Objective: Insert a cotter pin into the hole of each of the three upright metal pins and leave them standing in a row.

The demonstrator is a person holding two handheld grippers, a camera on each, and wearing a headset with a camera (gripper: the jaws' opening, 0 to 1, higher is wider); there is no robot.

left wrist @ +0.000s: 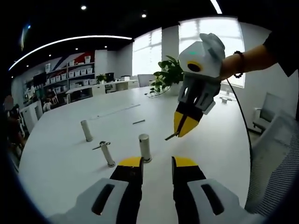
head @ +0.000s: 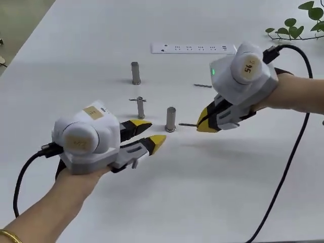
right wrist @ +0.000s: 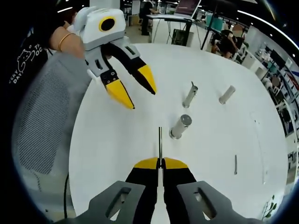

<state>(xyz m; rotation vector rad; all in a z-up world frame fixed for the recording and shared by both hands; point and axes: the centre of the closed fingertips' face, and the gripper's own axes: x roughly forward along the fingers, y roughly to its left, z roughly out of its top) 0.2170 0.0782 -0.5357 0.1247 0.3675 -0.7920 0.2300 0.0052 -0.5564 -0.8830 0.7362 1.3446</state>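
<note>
My right claw [right wrist: 159,162] clamps the thin grey metal cotter pin [right wrist: 160,139] by its tail; it seems light, stiff, slippery.

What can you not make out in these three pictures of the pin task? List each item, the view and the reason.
1. Hole of the nearest metal pin: too small in the head view.
2. Back end of the held cotter pin: hidden between the right gripper's shut jaws in the right gripper view.
3. Plant: cut off by the head view's top right edge.
</note>
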